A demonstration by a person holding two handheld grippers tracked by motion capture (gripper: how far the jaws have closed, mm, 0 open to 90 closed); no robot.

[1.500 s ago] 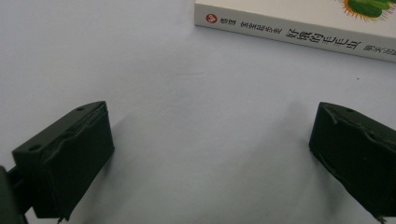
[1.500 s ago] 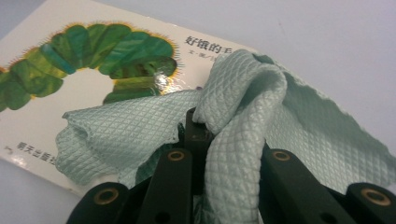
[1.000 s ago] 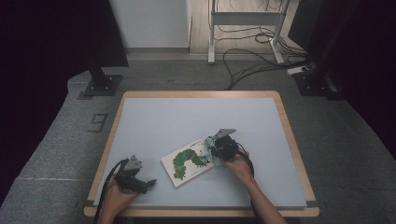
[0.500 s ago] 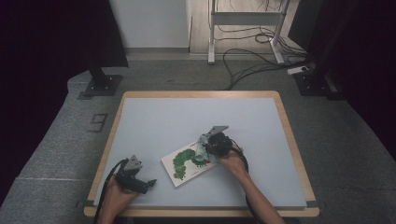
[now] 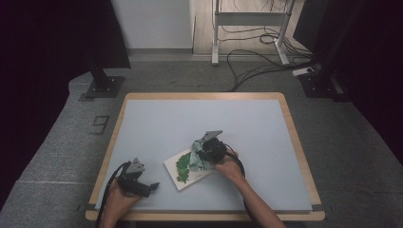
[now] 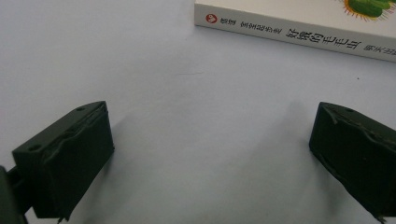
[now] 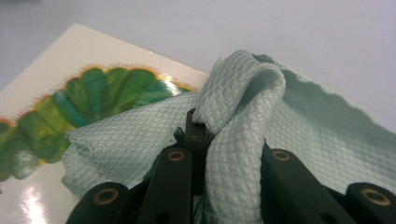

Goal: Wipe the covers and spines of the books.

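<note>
A white picture book [image 5: 183,167] with a green caterpillar on its cover lies near the table's front middle; its cover [image 7: 60,93] and its printed spine [image 6: 299,32] show in the gripper views. My right gripper [image 5: 202,154] is shut on a pale green quilted cloth [image 7: 233,126], which is bunched between the jaws and drapes over the book's right part [image 5: 194,159]. My left gripper [image 6: 210,154] rests low at the table's front left [image 5: 138,183], jaws wide apart over bare table, short of the book's spine.
The table [image 5: 157,118] is light blue with a wooden rim [image 5: 294,142]. Beyond it lie a stand's base [image 5: 97,88], a metal frame [image 5: 247,28] and loose cables [image 5: 256,61] on the grey floor.
My right gripper has slid leftward with the cloth, farther onto the book's cover. The left gripper has kept still.
</note>
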